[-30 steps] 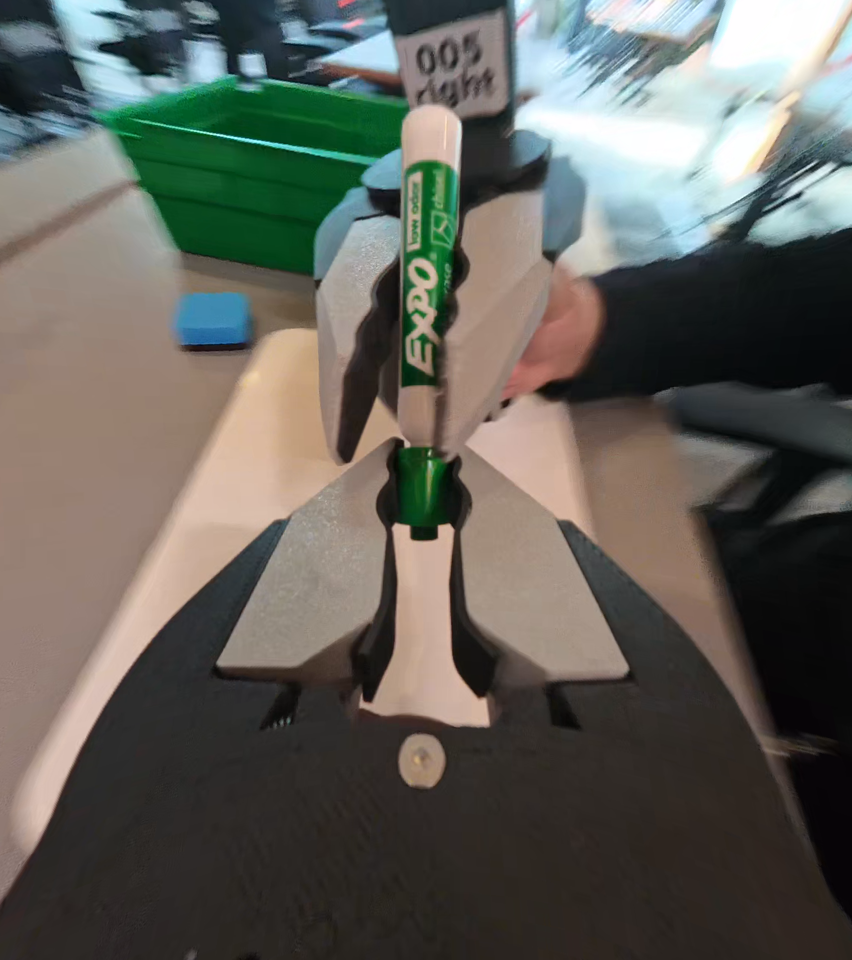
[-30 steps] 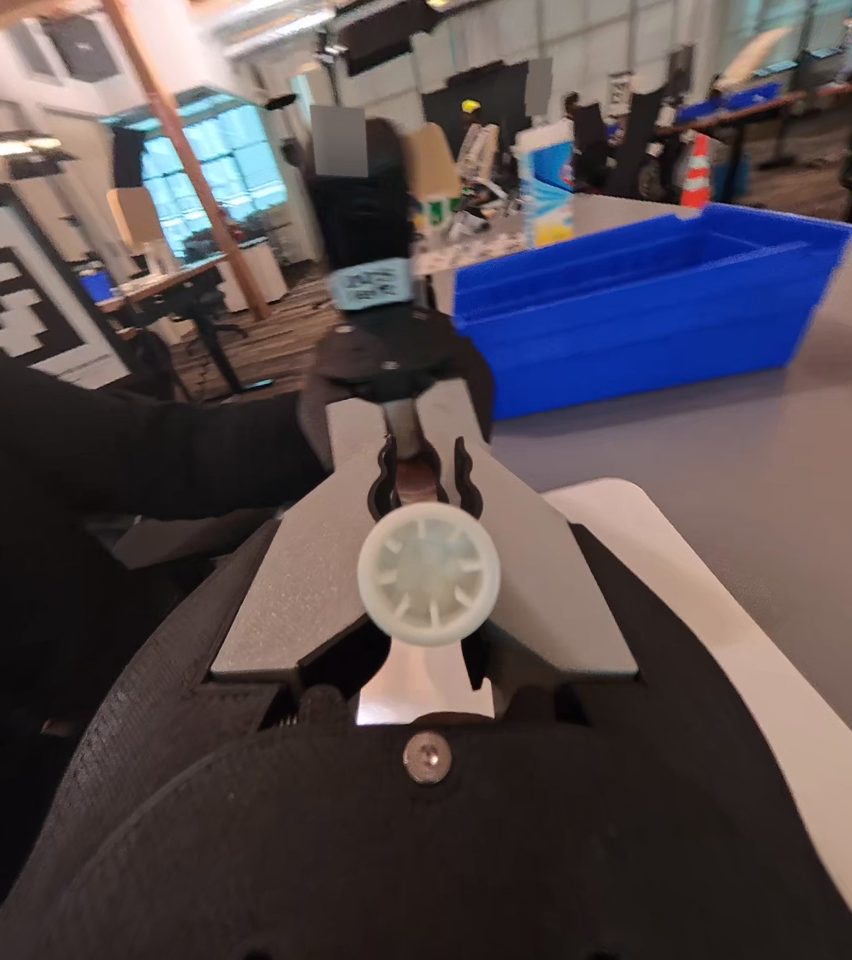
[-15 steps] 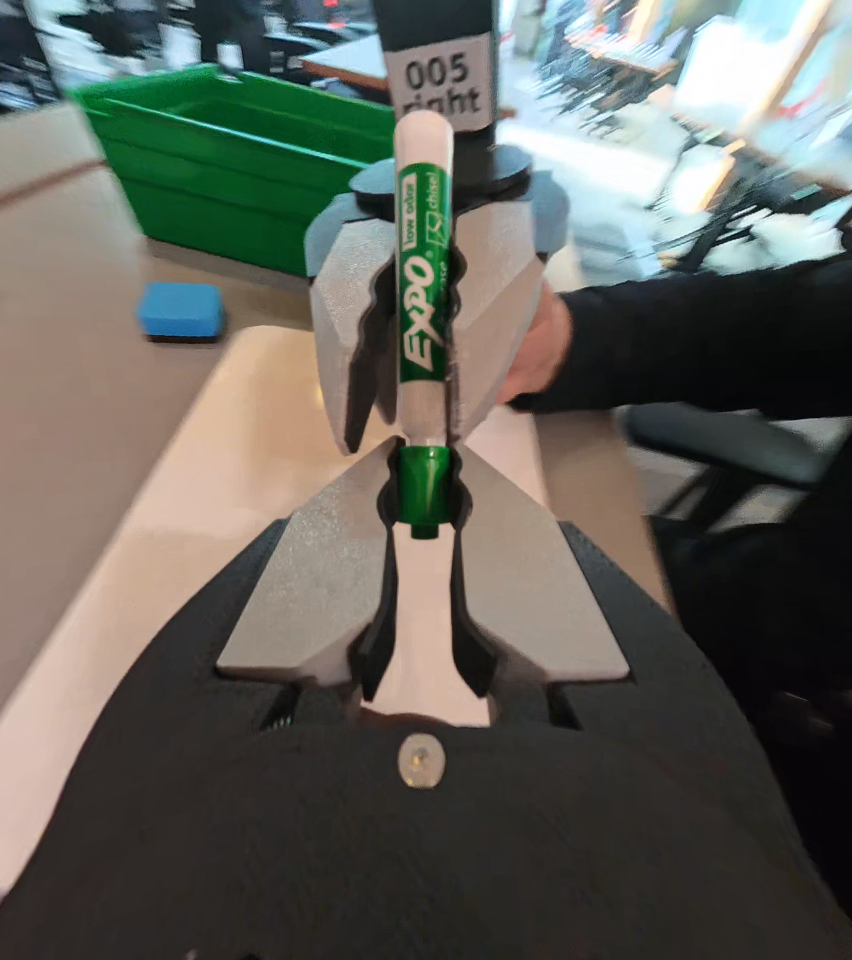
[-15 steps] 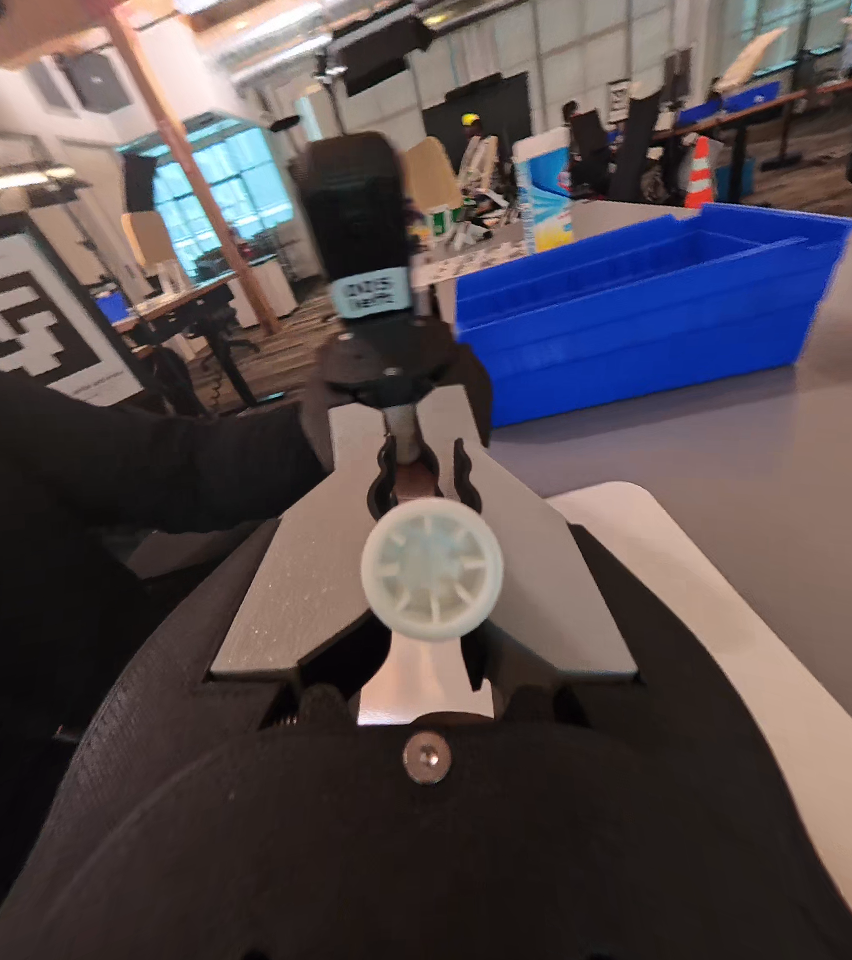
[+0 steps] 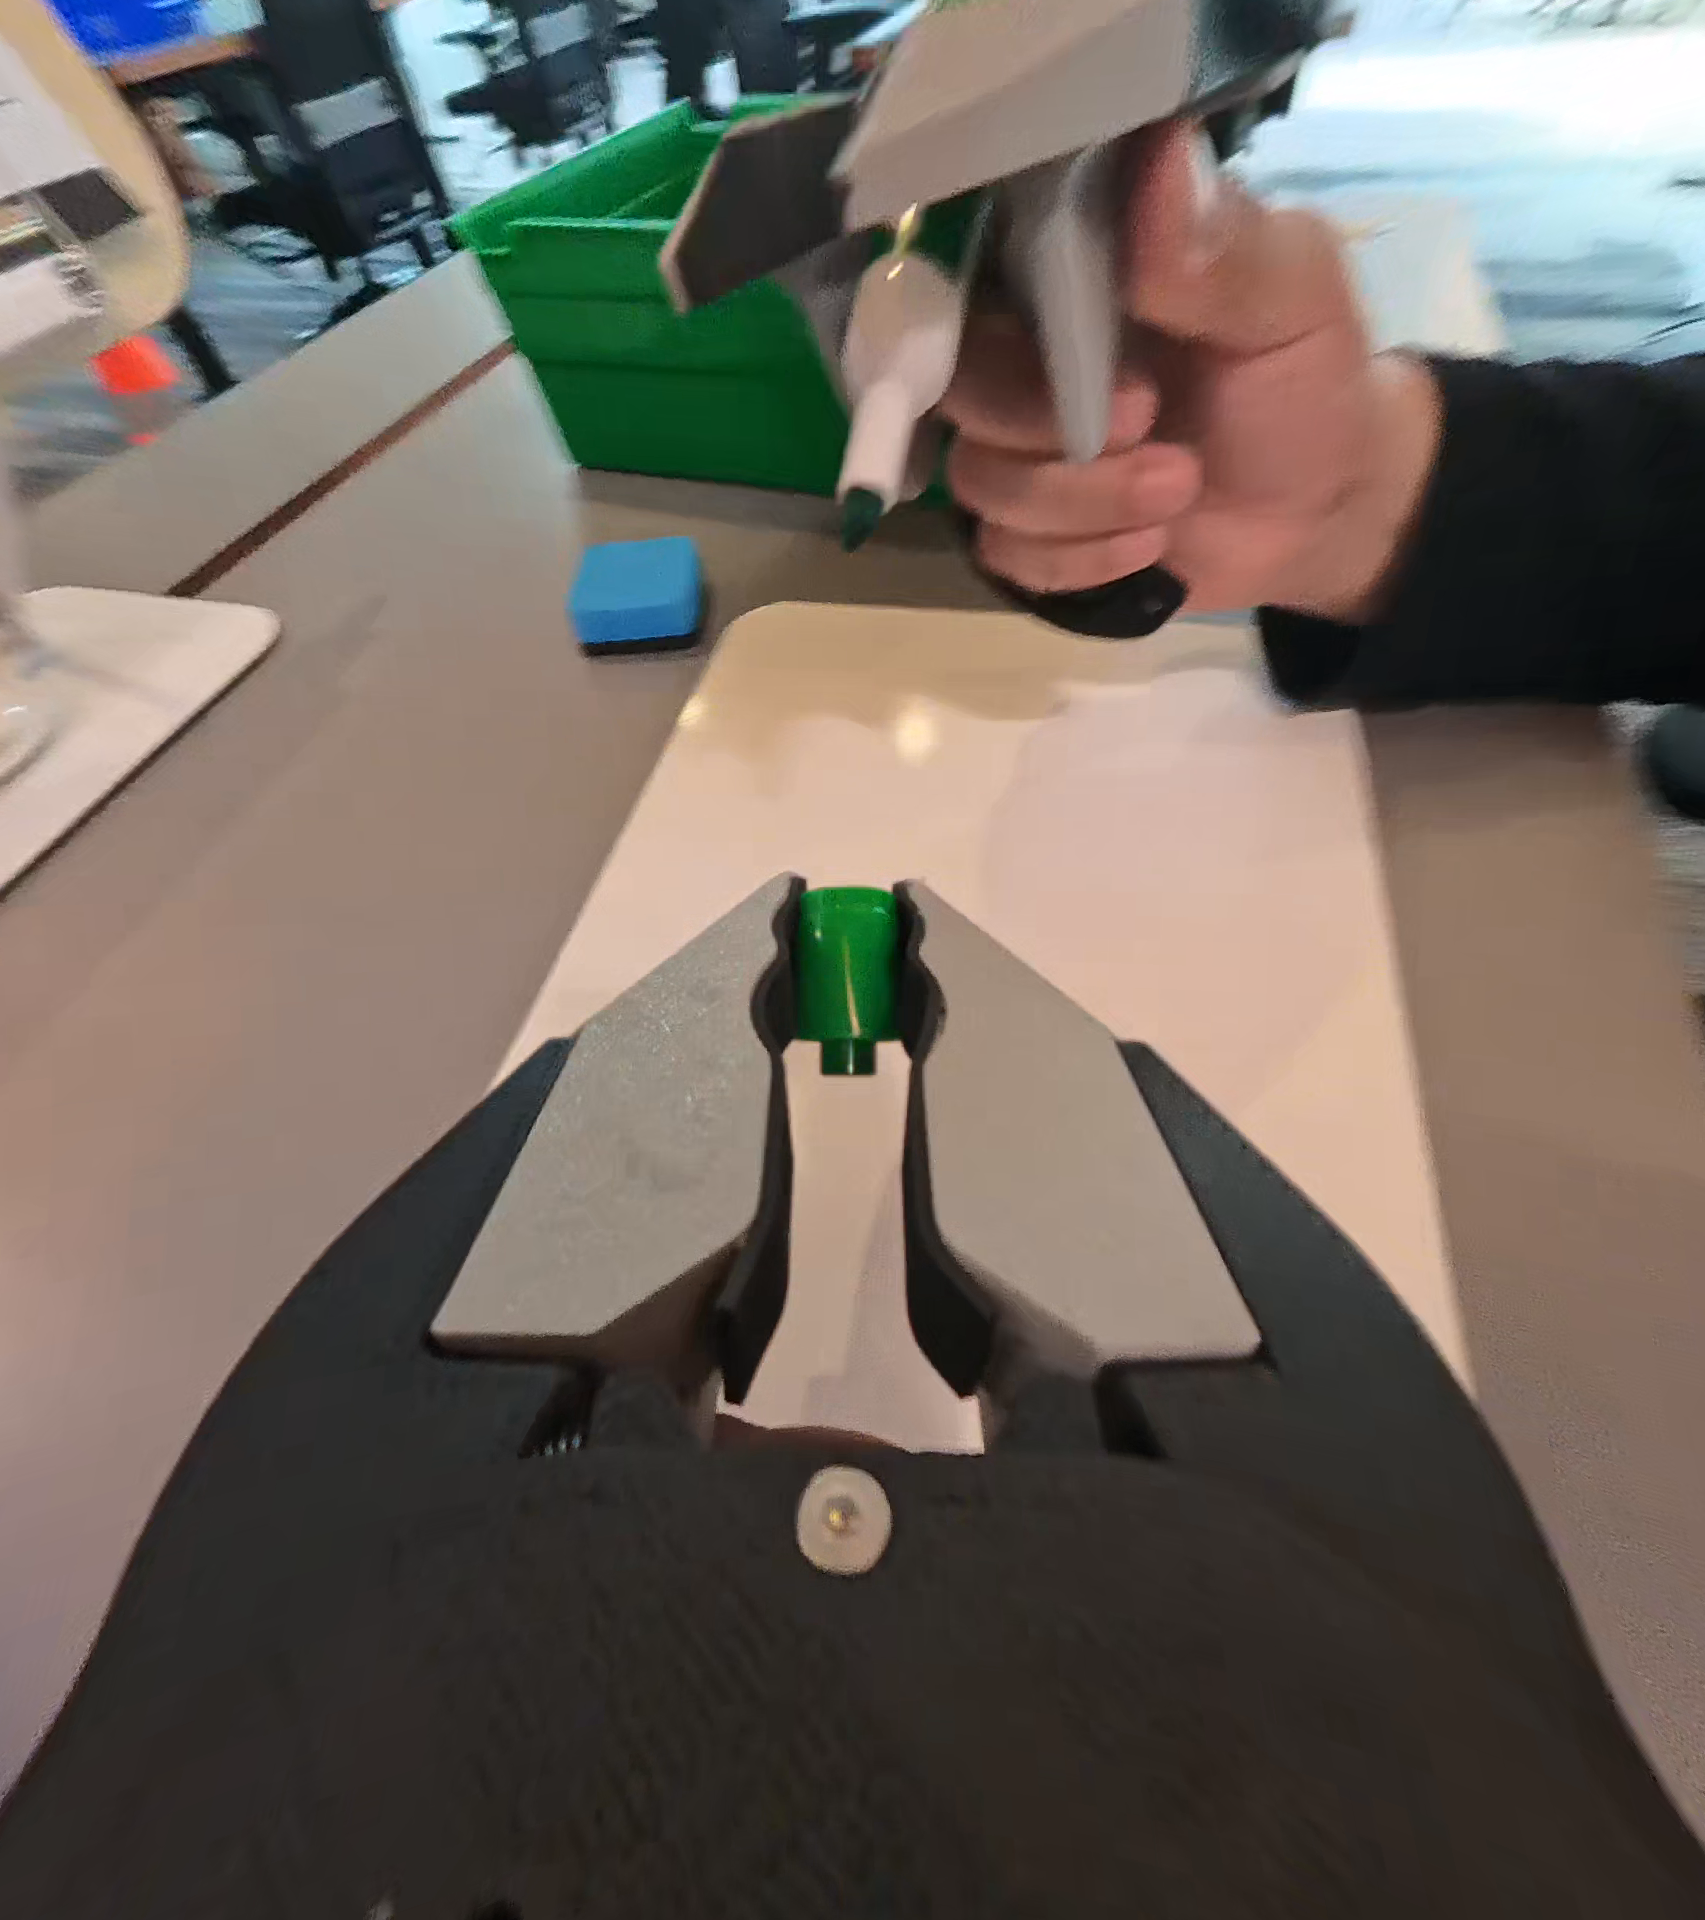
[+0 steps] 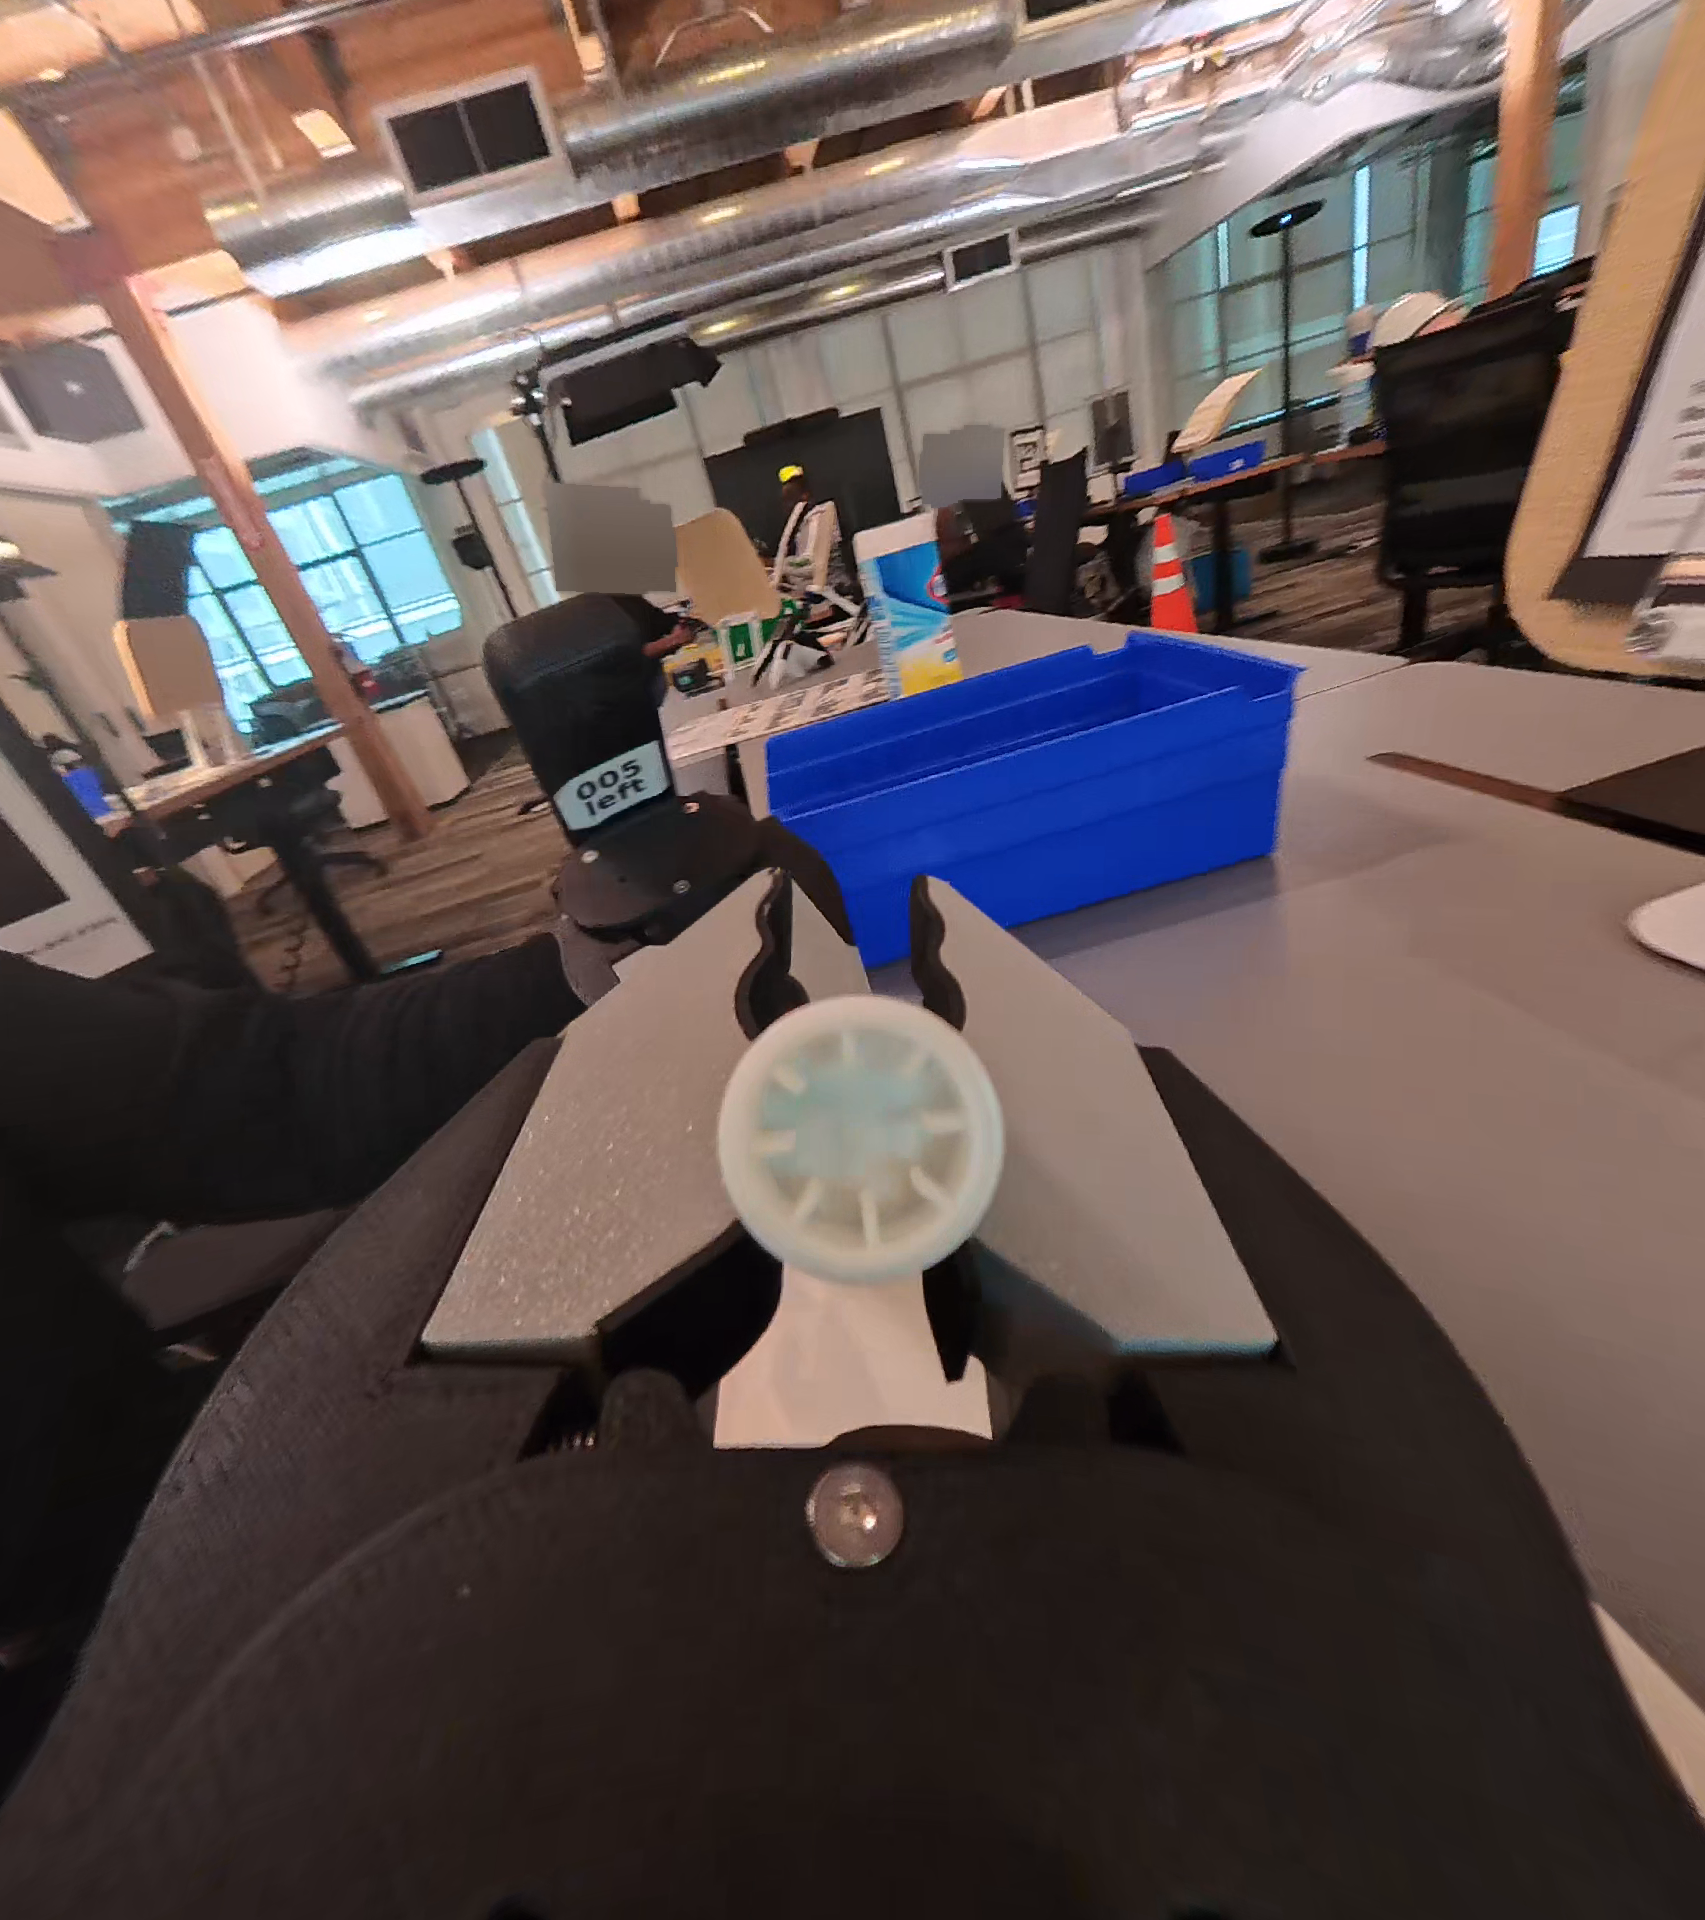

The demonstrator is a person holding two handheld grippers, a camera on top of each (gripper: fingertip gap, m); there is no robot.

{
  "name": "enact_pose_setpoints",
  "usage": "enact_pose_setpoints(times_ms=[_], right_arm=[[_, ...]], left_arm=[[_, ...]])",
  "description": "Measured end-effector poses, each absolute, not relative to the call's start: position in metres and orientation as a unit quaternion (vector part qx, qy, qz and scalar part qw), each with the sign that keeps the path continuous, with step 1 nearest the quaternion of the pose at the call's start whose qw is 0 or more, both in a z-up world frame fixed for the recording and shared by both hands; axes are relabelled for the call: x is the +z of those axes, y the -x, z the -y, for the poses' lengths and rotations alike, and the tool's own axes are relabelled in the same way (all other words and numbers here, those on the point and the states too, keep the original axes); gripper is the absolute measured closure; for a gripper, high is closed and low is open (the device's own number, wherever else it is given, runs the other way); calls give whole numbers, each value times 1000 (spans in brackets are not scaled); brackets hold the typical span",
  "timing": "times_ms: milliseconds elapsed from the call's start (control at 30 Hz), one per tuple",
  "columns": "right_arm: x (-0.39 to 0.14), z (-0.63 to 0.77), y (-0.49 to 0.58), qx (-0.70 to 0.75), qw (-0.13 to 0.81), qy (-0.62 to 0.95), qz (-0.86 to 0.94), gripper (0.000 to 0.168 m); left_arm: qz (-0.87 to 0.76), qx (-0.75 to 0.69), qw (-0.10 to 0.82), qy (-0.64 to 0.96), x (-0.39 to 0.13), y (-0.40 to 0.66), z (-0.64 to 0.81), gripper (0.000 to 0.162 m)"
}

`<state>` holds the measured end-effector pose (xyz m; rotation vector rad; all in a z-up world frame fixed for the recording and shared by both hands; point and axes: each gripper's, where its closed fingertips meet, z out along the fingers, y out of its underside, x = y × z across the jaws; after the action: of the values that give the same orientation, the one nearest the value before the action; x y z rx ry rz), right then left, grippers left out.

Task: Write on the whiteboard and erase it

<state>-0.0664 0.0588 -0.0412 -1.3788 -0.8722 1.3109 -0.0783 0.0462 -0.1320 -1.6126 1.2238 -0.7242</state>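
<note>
nearest us, our left tongs [image 5: 846, 961] are pinched tight on the little green cap [image 5: 846, 977], a light, slick bit of hard plastic sitting above the white whiteboard [image 5: 1087, 831] on the worktop [image 5: 360, 831]. farther out, our right tongs [image 5: 889, 177] are clamped on the marker [image 5: 898, 343], which we judge light, stiff and slippery, so the mid-barrel is the place to hold it. its long axis slants steeply, green tip [image 5: 856, 514] pointing down toward the board's far edge, blue eraser [image 5: 635, 594] just beyond.
</note>
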Motion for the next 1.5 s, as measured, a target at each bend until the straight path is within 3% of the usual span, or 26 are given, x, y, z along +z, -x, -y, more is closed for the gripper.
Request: enact_pose_setpoints(times_ms=[333,467,733,833,1500], right_arm=[[-46,-68,65,541,501,581,345,147],[-49,-75,62,538,500,587,340,147],[-46,-76,57,538,508,583,336,147],[-43,-75,54,540,511,579,336,147],[-33,-75,46,554,517,565,326,147]], left_arm=[[-470,-156,423,758,-177,122,-93,148],[-515,-87,338,783,-178,142,-101,148],[-639,186,90,740,-190,205,-149,148],[-639,202,35,742,-199,214,-160,147],[-654,194,-1,731,-205,218,-175,144]])
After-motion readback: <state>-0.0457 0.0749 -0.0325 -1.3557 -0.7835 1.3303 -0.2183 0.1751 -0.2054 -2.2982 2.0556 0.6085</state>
